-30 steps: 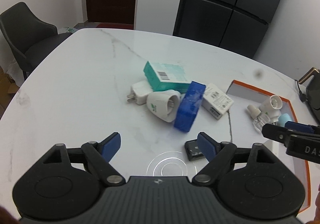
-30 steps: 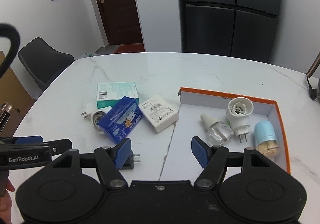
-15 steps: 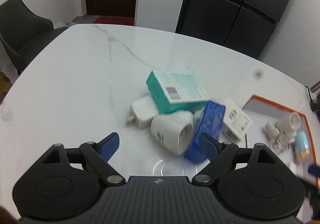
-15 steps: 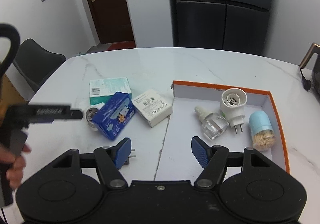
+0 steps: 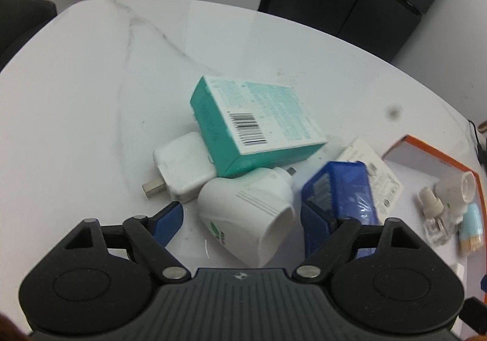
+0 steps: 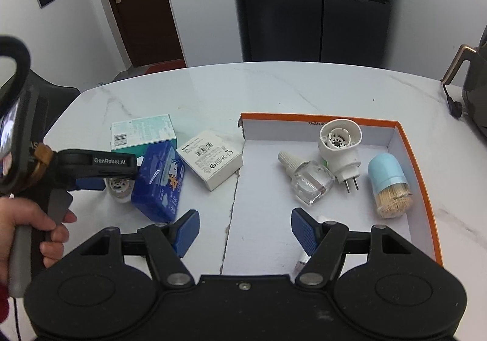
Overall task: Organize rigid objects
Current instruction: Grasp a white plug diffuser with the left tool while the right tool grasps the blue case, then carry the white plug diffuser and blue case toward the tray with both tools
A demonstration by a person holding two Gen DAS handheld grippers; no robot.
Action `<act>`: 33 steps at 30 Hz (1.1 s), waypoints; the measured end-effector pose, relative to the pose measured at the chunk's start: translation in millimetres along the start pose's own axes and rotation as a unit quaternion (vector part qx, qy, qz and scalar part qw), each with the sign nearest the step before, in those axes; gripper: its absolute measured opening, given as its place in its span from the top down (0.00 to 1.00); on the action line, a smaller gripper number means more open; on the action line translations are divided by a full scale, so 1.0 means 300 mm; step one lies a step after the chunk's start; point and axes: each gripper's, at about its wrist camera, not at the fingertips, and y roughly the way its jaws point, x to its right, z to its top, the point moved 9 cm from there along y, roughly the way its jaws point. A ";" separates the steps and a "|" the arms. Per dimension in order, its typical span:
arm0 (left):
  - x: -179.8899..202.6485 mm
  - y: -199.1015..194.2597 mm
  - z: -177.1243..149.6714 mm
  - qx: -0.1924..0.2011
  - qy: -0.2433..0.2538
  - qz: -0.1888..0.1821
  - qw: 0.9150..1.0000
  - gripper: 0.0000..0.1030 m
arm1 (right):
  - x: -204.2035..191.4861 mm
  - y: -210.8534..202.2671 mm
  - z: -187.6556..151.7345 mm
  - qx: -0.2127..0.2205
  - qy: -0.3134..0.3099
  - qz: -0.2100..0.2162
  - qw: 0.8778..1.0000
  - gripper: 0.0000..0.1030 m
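- Left gripper (image 5: 240, 220), bottom of the left wrist view: fingers spread and closing, straddling a white plug-in vaporizer (image 5: 248, 216) lying on its side at lower centre. Pads not seen pressing it.
- Blue packet (image 5: 341, 198) just right of the vaporizer, against the right finger; contact unclear.
- Behind these, mid frame: white charger (image 5: 182, 167), with a teal box (image 5: 258, 131) leaning over both charger and vaporizer.
- White flat box (image 5: 380, 176) at right, partly under the blue packet.
- Right gripper (image 6: 245, 230), bottom of the right wrist view: fingers spread, nothing between them, above the marble table (image 6: 213, 91) at the tray's open near edge.
- A hand (image 6: 30, 228) at lower left of that view grips the left tool's handle.
- Orange-rimmed tray (image 6: 420, 164), right of centre, holds a glass refill bottle (image 6: 307, 179), a second white vaporizer (image 6: 341, 146) and a light-blue toothpick holder (image 6: 388, 182).
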 end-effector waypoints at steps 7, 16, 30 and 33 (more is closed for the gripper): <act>0.011 -0.005 -0.006 0.019 0.031 -0.007 0.999 0.36 | -0.048 0.037 0.006 -0.007 -0.006 0.010 1.000 0.22; -0.072 -0.138 -0.088 0.051 0.047 0.003 0.998 0.36 | -0.210 0.106 0.066 -0.010 -0.022 0.058 0.998 0.22; -0.287 -0.263 -0.061 0.070 -0.007 0.046 0.996 0.35 | -0.393 0.411 0.087 -0.076 -0.076 0.019 0.994 0.29; -0.276 -0.268 -0.053 0.073 -0.011 0.044 0.996 0.35 | -0.392 0.434 0.080 -0.082 -0.078 0.017 0.993 0.60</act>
